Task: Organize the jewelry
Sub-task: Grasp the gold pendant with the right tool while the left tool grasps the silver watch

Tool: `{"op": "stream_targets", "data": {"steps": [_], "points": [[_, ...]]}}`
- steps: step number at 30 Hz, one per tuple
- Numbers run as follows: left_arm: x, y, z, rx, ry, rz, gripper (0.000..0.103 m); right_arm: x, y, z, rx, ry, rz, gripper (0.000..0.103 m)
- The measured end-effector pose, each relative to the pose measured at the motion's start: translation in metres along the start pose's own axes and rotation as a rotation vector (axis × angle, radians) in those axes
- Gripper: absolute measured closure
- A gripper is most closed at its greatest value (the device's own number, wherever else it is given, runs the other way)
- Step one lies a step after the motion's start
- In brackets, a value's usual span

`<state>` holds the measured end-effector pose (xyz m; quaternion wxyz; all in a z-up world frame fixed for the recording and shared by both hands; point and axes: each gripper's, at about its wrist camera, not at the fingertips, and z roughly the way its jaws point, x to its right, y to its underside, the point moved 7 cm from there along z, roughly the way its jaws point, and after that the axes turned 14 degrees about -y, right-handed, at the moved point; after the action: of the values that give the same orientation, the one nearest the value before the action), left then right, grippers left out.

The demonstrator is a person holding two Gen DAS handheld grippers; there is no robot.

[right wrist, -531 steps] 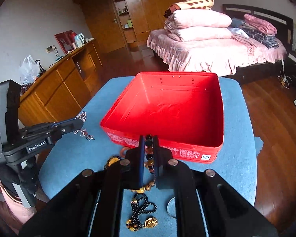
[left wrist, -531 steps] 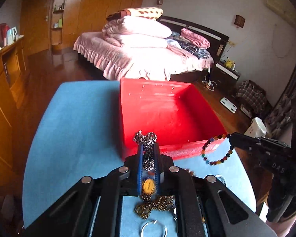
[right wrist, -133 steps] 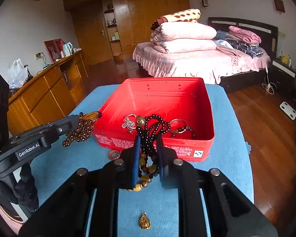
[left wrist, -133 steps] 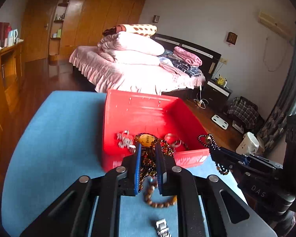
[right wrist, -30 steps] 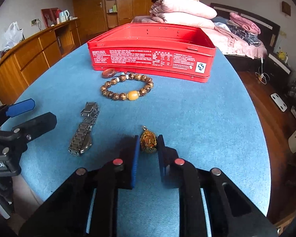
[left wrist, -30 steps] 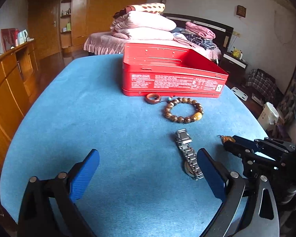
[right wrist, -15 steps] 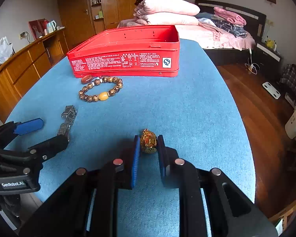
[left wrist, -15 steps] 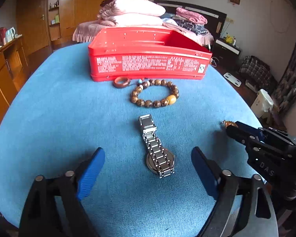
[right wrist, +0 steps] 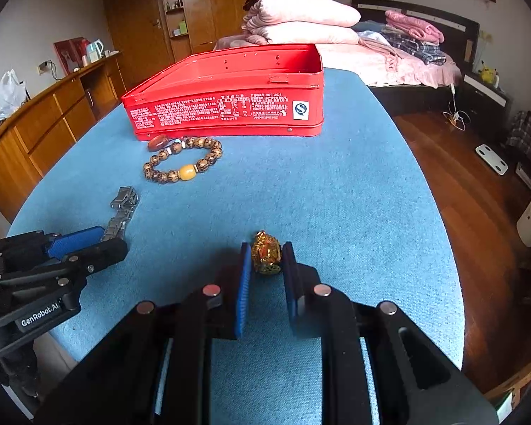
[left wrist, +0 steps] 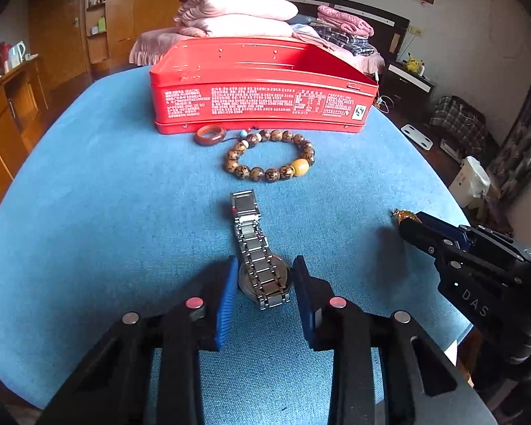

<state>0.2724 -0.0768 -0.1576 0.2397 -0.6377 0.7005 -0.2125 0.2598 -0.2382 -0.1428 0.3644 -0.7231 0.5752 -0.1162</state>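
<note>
Steel-link watch (left wrist: 262,272), round wooden-bead bracelet (left wrist: 270,157), rectangular red tin (left wrist: 262,88)

Behind the blue table (right wrist: 354,191), folded quilts (right wrist: 301,17) sit stacked on a pink bed (right wrist: 400,60) beside wooden cabinets (right wrist: 46,120).

"DAS" stands on the right gripper (left wrist: 403,221). "GenRobot.AI" stands on the left gripper (right wrist: 104,241). The tin's (right wrist: 230,106) small white print is unreadable.
</note>
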Motion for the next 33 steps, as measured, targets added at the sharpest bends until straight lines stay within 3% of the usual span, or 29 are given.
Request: {"op": "stream_targets", "data": {"steps": [12,21,22,33], "points": [[-0.025,-0.005,0.002,0.015,-0.011,-0.038,0.072,0.002,0.001,0.003,-0.015,0.008,0.003,0.084],[-0.031,-0.008,-0.002,0.038,0.002,-0.045,0.072,-0.004,-0.003,0.001,-0.009,0.021,-0.006,0.088],[-0.032,-0.008,-0.003,0.043,0.000,-0.046,0.072,-0.005,-0.004,0.000,-0.005,0.019,-0.008,0.092],[-0.048,-0.022,-0.010,0.085,-0.004,-0.074,0.072,-0.016,-0.023,-0.007,0.031,0.005,-0.029,0.092]]}}
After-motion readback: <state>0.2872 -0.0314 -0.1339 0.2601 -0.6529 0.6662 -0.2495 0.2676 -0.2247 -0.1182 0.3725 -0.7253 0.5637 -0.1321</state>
